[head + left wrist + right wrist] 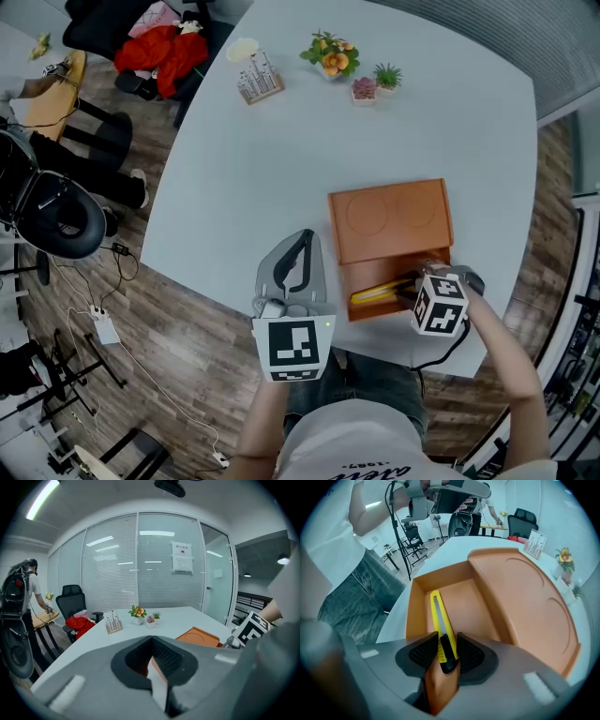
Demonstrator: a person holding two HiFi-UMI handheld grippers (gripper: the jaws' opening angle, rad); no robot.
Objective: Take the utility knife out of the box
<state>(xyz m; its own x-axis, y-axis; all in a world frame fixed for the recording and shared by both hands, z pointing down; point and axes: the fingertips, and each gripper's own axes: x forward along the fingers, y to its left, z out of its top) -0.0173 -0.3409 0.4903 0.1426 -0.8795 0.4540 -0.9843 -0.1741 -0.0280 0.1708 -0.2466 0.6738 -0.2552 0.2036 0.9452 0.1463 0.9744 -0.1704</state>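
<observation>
A: How does the left gripper (152, 638) stand?
B: Its grey fingers meet at the tips with nothing between them. They hang over the pale grey table (281, 159), and the orange rectangular box (389, 220) sits just right of the fingertips.
A: And the right gripper (444, 641)?
B: It points steeply down into the box's open compartment. Its fingers are clamped on the black end of the yellow utility knife (439, 620), which lies along the compartment floor, stretching away from the fingertips.
</observation>
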